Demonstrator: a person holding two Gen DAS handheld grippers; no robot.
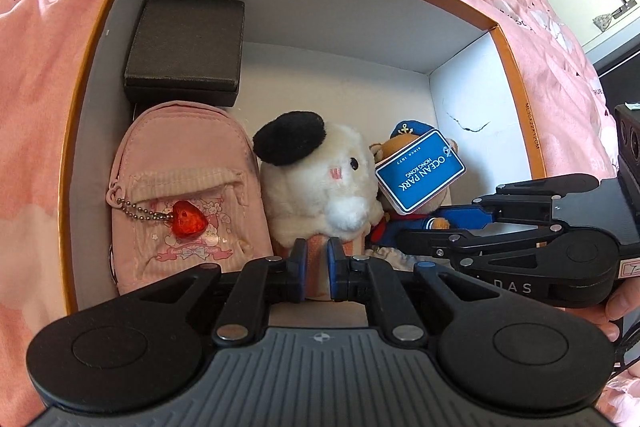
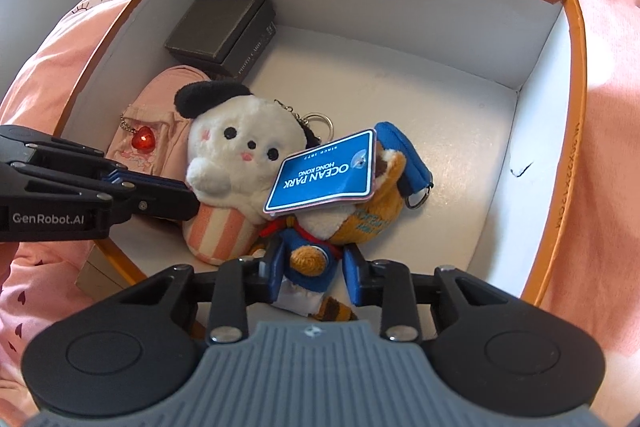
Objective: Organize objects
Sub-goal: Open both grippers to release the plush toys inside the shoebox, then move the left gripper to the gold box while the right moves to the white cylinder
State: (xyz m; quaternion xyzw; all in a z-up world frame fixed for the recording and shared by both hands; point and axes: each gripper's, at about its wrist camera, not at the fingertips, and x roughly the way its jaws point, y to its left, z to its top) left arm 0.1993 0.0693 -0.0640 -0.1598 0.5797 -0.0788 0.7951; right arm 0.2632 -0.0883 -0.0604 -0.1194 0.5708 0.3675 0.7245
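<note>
An orange-rimmed cardboard box [image 1: 506, 39] with white inner walls sits on a pink bedspread [image 1: 44, 75] printed with small dark hearts, and everything here lies inside that box.

A dark grey lidded case [image 1: 186, 47] stands in the box's far left corner. Just in front of it, against the box's left wall, lies a pink mini backpack pouch [image 1: 188, 199] with a red heart charm [image 1: 187, 225] on a ball chain. Beside the pouch, toward the middle of the box floor, lies a white plush dog [image 2: 236, 151] with black ears and a pink-and-white striped base. Touching it on the side nearer the box's right wall is a brown plush in a blue sailor outfit [image 2: 312, 247], its blue "OCEAN PARK" tag [image 2: 324, 173] lying over its head and partly across the dog.

The left gripper [image 1: 317, 267] reaches down over the box's near edge with its jaws pressed in on the striped base of the white plush dog. The right gripper [image 2: 310, 269] straddles the sailor plush's body, its blue pads standing at either side of the torso; whether they press on it cannot be told from either view. A hand [image 1: 618, 311] holding that gripper shows at the edge of the left wrist view.
</note>
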